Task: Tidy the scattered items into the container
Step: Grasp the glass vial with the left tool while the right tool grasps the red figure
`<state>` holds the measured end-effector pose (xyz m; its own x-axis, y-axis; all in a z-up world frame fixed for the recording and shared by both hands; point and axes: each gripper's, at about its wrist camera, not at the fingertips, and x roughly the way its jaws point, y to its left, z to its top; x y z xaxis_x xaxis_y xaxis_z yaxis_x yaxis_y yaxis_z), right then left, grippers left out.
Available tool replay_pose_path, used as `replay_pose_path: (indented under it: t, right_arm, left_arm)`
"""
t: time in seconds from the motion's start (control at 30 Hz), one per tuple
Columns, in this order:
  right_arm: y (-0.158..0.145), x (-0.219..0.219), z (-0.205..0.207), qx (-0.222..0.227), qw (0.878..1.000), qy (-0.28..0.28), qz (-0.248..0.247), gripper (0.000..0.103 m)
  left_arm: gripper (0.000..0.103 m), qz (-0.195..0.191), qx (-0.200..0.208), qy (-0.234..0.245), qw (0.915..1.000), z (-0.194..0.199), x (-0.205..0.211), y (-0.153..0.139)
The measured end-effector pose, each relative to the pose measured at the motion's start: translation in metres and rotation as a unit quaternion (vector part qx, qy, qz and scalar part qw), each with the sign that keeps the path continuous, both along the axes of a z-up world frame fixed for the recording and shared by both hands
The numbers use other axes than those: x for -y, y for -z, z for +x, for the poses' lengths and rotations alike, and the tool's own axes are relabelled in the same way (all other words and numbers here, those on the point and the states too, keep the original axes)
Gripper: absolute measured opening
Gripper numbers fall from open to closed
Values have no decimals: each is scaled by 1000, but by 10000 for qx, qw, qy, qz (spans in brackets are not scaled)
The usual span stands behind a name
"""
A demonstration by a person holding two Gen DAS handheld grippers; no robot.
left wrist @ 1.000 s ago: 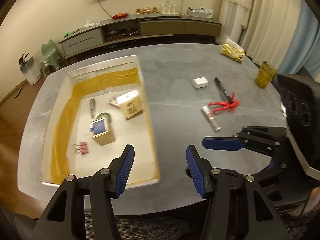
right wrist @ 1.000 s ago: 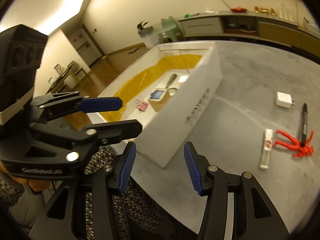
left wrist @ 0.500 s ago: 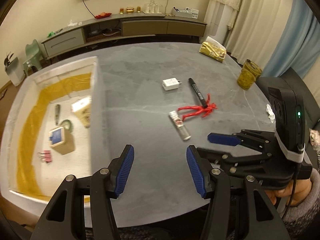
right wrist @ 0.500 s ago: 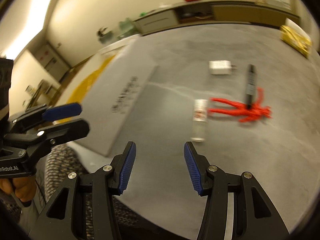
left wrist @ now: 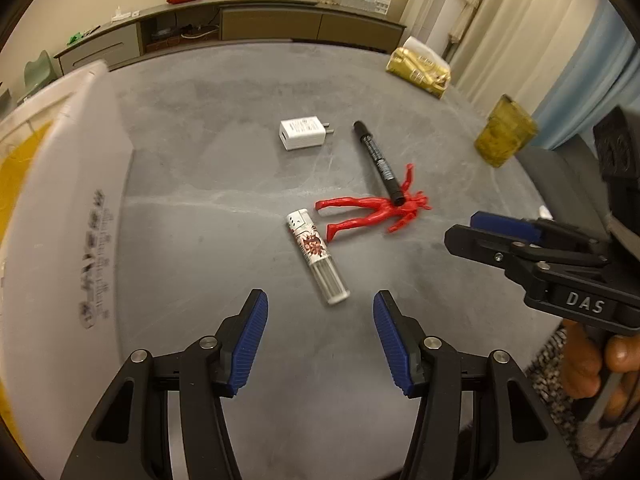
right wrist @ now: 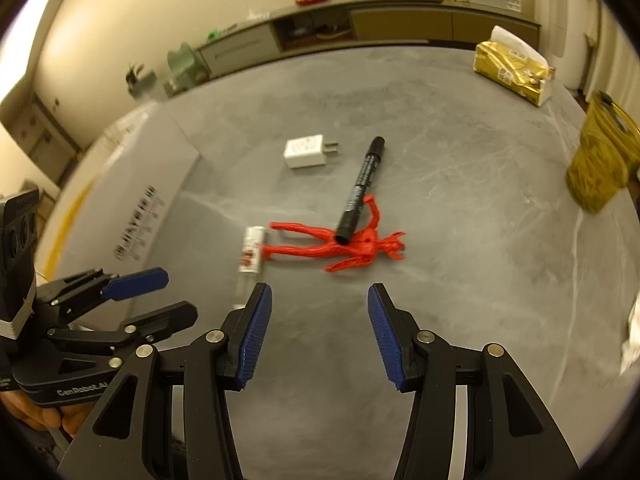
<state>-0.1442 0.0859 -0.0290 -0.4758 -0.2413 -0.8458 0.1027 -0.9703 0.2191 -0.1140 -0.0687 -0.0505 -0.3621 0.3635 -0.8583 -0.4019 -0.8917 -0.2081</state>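
Both tongs hovering released, empty: L tongs point(left wrist: 318, 334) over lighter point(left wrist: 317, 255), R tongs point(right wrist: 318, 330) nr red figure point(right wrist: 340, 245) on desk point(left wrist: 224, 168).

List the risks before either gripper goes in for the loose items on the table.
1. The black marker lies with its tip on the red figure; lifting the figure would likely roll the marker away.
2. The lighter touches the figure's leg, so a grasp by the open left gripper may drag both.
3. The right gripper, also open, hovers close by; the two could collide.
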Motion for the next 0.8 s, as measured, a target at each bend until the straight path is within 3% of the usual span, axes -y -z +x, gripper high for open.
replay_pose_path:
  t: [0.3, 0.37, 0.43, 0.47, 0.5, 0.63, 0.8]
  right_arm:
    - [41, -1, -58, 58, 9966, -404, 720, 53]
    - [43, -5, -62, 195, 9985, -348, 377, 52]
    - [46, -10, -61, 554, 9965, -387, -483, 50]
    - [48, -12, -59, 735, 9913, -435, -999, 50]
    - [47, -13, -57, 772, 9891, -467, -1164, 50]
    - [29, -2, -47, 287, 9964, -737, -303, 51]
    - [29, 34, -36, -48, 9890, -1397, 476, 51]
  left_arm:
    - [57, -25, -76, -78, 9999, -28, -27, 36]
    - [57, -207, -271, -111, 9994, -30, -28, 42]
    - [57, -587, -529, -261, 9965, -33, -24, 44]
    - [57, -643, -553, -363, 9957, -36, -18, 46]
    - [57, -584, -577, -463, 9955, -37, -10, 46]
    - [57, -293, -496, -591, 9966, -37, 16, 45]
    - [64, -160, -593, -459, 9971, -32, 19, 48]
